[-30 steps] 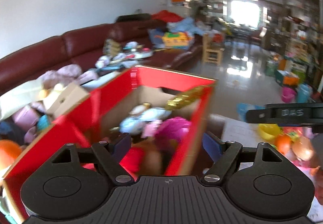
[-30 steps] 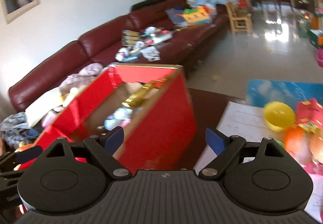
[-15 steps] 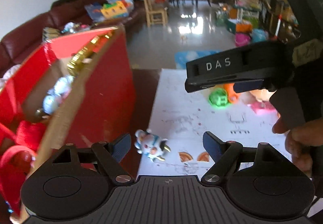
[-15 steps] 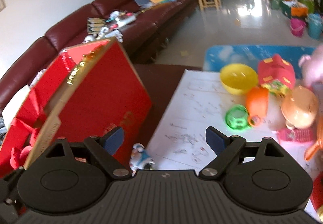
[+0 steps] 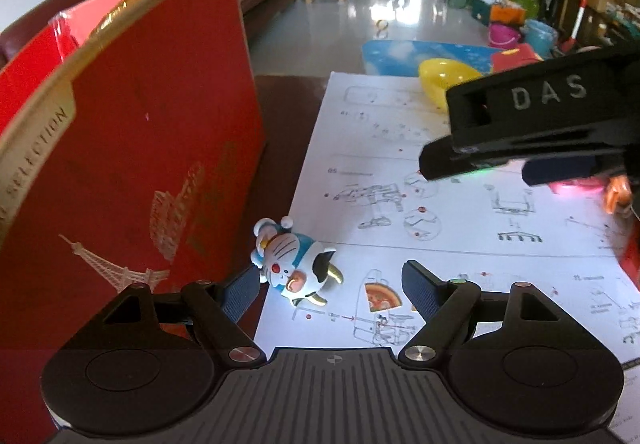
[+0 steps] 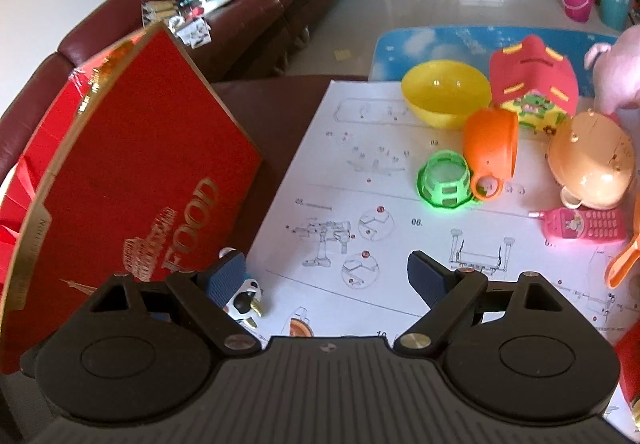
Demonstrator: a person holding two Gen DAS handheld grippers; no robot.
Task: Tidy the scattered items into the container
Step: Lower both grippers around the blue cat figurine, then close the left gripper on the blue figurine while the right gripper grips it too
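The red box [image 5: 132, 147] fills the left half of the left wrist picture, and only its outer wall shows, so what lies inside cannot be told. It is the container of the task, and it stands at the left edge of the white instruction sheet [image 5: 460, 244], close to the toys, which I judge keeps each carry short.

The left gripper [image 5: 326, 290] is at the bottom middle of its picture with the jaws spread wide and nothing pressed between the pads. A small cat figure [image 5: 294, 262] lies on its side just above the left finger, at the border of the sheet and right beside the box wall. It sits toward the left of the gap and not in the middle. I think the gripper is open because this figure is the next thing to take. The box wall so near leaves little room for the left finger.

The right gripper [image 6: 324, 276] is also released and empty. In its picture the toys crowd the upper right: a yellow bowl [image 6: 446, 91], an orange cup [image 6: 490, 147] lying on its side against a green basket [image 6: 442, 181], a red toy house [image 6: 532, 83], a tan pot [image 6: 590, 159] and a pink toy phone [image 6: 582, 224]. All are well apart from its fingers, so no grasp is begun there. Being packed together, they will probably have to come out one at a time, the cup and the basket first, since they lie nearest to the free sheet.
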